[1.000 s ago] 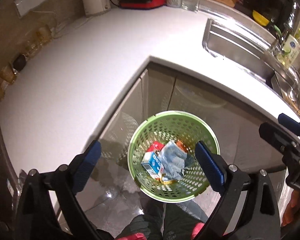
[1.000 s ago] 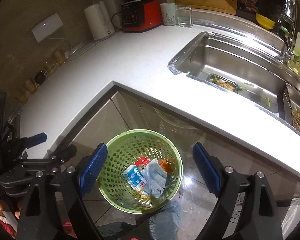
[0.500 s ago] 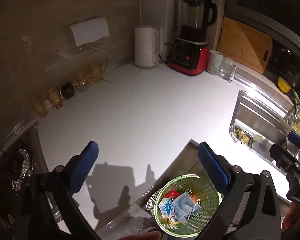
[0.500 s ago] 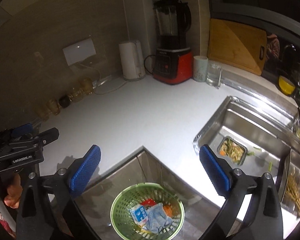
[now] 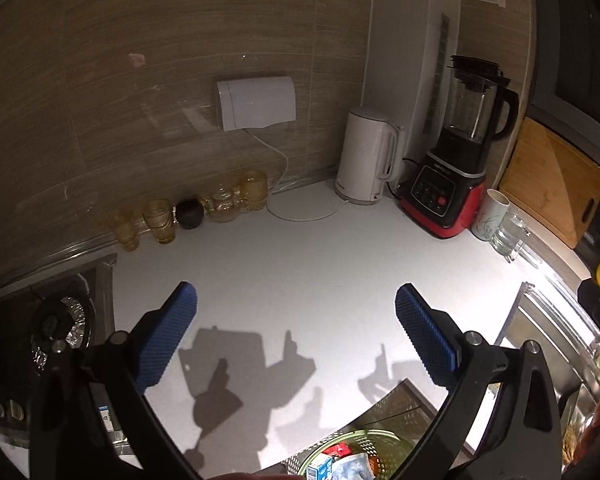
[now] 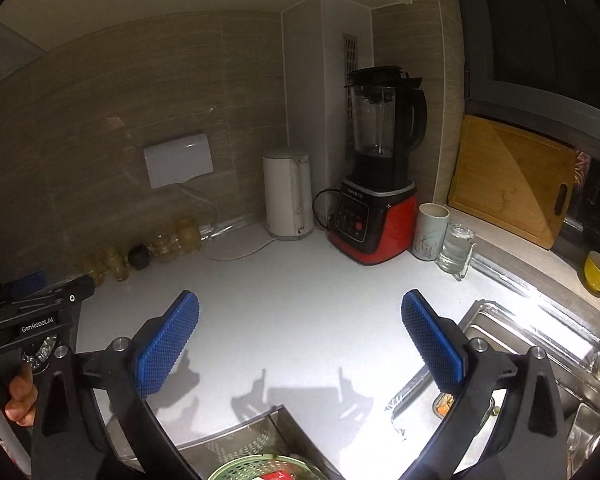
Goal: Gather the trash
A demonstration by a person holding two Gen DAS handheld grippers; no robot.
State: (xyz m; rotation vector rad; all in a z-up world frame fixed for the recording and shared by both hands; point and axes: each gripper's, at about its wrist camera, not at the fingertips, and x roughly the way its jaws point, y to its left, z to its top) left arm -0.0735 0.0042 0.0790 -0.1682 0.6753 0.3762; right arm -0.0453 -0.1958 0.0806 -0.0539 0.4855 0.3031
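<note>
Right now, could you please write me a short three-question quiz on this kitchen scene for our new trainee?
1. True or false: the left gripper and the right gripper are both open and hold nothing.
2. Multiple choice: what stands directly between the white electric kettle and the pale cup? A) a toaster B) the red-based blender C) a rice cooker
3. Fill in: the green perforated basket below the counter edge holds a small blue and white ____.

Key: 1 true; 2 B; 3 carton.
</note>
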